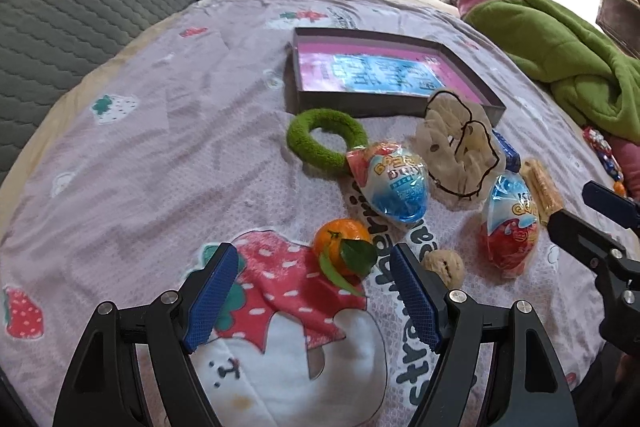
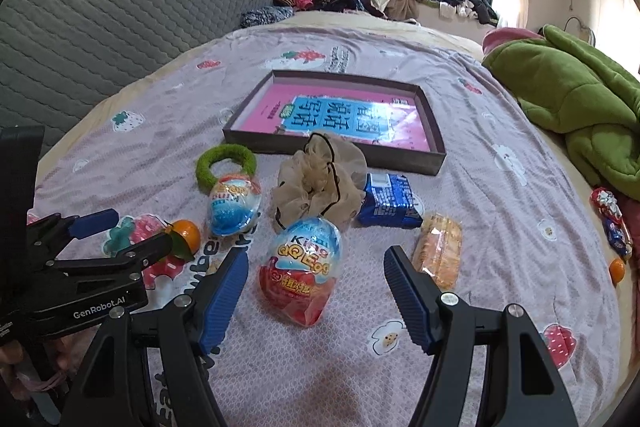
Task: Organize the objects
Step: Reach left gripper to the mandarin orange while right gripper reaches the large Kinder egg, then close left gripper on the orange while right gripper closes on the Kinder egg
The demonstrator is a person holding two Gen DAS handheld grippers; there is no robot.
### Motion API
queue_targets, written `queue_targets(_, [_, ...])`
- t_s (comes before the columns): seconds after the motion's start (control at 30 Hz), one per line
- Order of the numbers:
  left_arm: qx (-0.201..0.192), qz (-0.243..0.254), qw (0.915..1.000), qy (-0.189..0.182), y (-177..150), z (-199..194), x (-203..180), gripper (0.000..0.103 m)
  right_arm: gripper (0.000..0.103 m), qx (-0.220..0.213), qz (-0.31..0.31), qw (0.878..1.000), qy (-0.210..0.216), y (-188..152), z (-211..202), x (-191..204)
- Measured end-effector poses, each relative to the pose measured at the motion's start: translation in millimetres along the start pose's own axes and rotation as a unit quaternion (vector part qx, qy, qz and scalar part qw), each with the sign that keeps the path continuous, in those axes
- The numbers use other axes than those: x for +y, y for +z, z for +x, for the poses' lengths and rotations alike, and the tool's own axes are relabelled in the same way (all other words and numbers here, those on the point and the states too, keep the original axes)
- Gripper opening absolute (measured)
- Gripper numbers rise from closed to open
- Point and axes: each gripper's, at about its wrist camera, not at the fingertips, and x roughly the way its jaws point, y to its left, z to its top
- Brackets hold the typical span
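On the strawberry-print bedspread lie a shallow box (image 1: 486, 95) (image 2: 236, 139) with a pink book inside, a green ring (image 1: 320, 143) (image 2: 226, 167), a beige scrunchie (image 1: 460, 147) (image 2: 320, 187), a blue toy egg (image 1: 392, 183) (image 2: 236, 207), a red toy egg (image 1: 512, 227) (image 2: 300, 267), a mandarin with leaves (image 1: 340, 247) (image 2: 188, 235), a walnut (image 1: 444, 267), a blue snack pack (image 2: 390, 201) and a biscuit pack (image 1: 544, 187) (image 2: 438, 251). My left gripper (image 1: 316, 291) (image 2: 116, 231) is open and empty, with the mandarin just ahead between its fingers. My right gripper (image 2: 316, 291) (image 1: 580, 207) is open and empty, straddling the red egg.
A grey quilted headboard (image 2: 120, 19) stands at the left. A green blanket (image 1: 568, 59) (image 2: 580, 107) is bunched at the right, with wrapped sweets (image 2: 612, 223) and a small orange (image 2: 617, 269) beside it. Clothes are piled at the far end under the window.
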Motion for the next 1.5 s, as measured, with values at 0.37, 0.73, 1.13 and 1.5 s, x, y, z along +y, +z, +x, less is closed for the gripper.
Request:
queue_targets(0.37, [0.020,0.002,0.9998,-0.002,4,27,5,0.079,0.070,0.045,0.015,0.999,-0.011,1,36,0])
queue_targets(0.73, [0.034,-0.001,0.9993,-0.015,5,44,3,0.079,0.068,0.066,0.024,0.998,0.001,0,56,4])
queue_targets(1.13, [0.030,0.021,0.9993,-0.010,2,52,-3,0.068,0.053,0.078,0.050,0.995,0.025,-1,68,0])
queue_targets(1.5, [0.024,0.028,0.9981,-0.049,0,46,-8,0.040,0.053,0.068,0.050,0.996,0.038,0,65,0])
